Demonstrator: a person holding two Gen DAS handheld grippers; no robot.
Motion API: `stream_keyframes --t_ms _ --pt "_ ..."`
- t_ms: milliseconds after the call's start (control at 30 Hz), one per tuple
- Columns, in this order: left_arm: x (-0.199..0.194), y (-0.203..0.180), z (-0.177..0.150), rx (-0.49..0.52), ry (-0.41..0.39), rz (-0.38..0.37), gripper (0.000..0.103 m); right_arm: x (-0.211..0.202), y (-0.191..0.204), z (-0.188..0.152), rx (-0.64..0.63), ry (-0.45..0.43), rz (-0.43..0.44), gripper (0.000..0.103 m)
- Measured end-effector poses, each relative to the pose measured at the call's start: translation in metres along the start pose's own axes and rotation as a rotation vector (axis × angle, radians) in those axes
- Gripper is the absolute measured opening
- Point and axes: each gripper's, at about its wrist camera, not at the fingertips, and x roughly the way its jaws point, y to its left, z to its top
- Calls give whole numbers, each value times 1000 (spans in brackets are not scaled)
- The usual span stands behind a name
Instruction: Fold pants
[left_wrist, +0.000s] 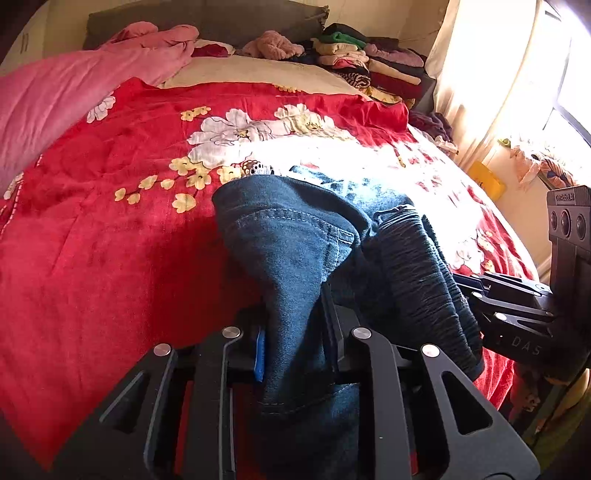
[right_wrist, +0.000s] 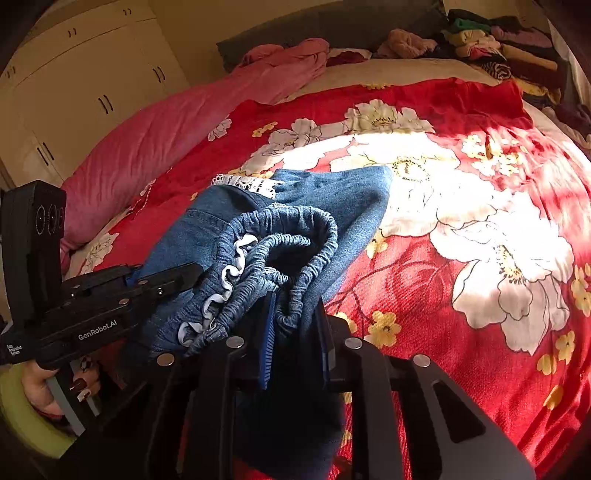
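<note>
- Left wrist view: we see the left gripper (left_wrist: 295, 332) with jaws pinching a fold of the blue denim pants (left_wrist: 295, 236), which lie bunched on the red floral bedspread (left_wrist: 92, 240); right gripper (left_wrist: 476, 295) meets the pants at their right edge; pile of folded clothes (left_wrist: 369, 62) at the far end of the bed
- Right wrist view: we see the right gripper (right_wrist: 295, 332) with jaws pinching the pants (right_wrist: 332, 195) at the gathered elastic waistband (right_wrist: 295, 229); left gripper (right_wrist: 184, 273) touches the denim at left, a hand (right_wrist: 48, 387) on its handle; pink quilt (right_wrist: 166, 129) behind

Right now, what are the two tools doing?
Left tool: closed on the jeans.
Right tool: closed on the jeans' stretchy waistband.
</note>
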Motion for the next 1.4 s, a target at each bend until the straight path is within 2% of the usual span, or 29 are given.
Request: stream_keyframes --t_ms 333,633,1167,1400 --pt "-7 3 36 1 -74 19 15 -2 5 42 -79 -72 -31 17" --pt "4 10 63 0 -99 43 15 13 -1 69 -89 -85 -52 17" --pt "34 20 61 -29 -53 62 19 38 -12 68 -72 -36 -94 18" --pt "38 25 58 -44 -42 85 25 43 -22 64 -37 -8 -168 32"
